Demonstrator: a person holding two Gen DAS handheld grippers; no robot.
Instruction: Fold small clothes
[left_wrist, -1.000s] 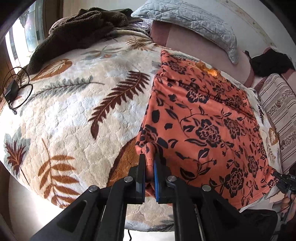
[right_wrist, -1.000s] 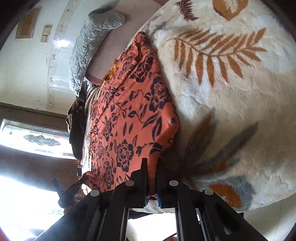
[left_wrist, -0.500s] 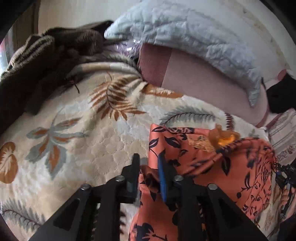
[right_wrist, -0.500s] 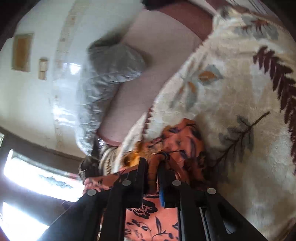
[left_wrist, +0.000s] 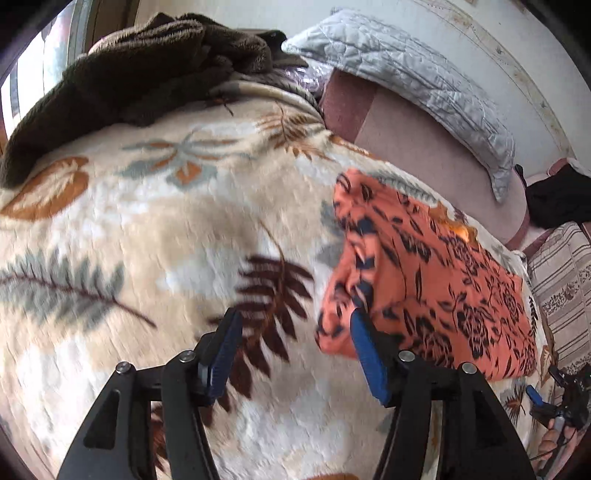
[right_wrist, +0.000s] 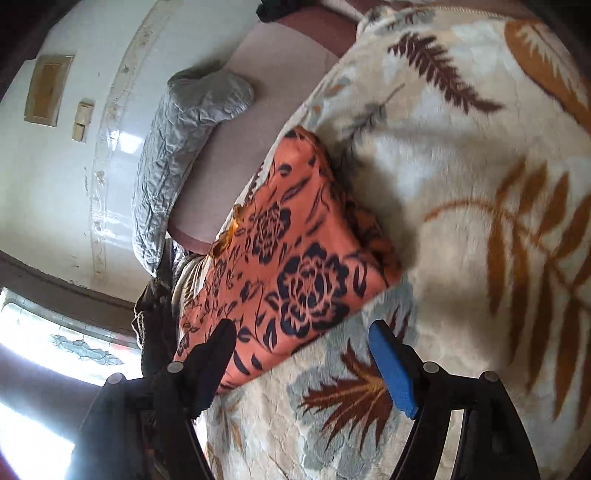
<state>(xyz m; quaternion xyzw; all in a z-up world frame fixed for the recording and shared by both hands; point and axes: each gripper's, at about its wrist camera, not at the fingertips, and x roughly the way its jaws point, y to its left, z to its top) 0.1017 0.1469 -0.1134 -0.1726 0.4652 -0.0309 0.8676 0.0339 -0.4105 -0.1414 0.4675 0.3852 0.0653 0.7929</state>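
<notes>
An orange garment with a dark flower print (left_wrist: 424, 280) lies folded over on a cream leaf-patterned blanket (left_wrist: 155, 229). It also shows in the right wrist view (right_wrist: 291, 266). My left gripper (left_wrist: 295, 347) is open and empty, just off the garment's near left corner. My right gripper (right_wrist: 301, 350) is open and empty, over the garment's near edge at its other end. That gripper shows small at the lower right of the left wrist view (left_wrist: 546, 402).
A brown fleece throw (left_wrist: 140, 62) is heaped at the far left of the bed. A grey quilted pillow (left_wrist: 413, 85) lies against the wall, over a pink sheet (left_wrist: 424, 162). A dark cloth (left_wrist: 561, 199) and a striped cover (left_wrist: 565, 280) lie at the right.
Both grippers carried the garment's near edge over toward the far edge, let it go and opened. They have pulled back toward the near side.
</notes>
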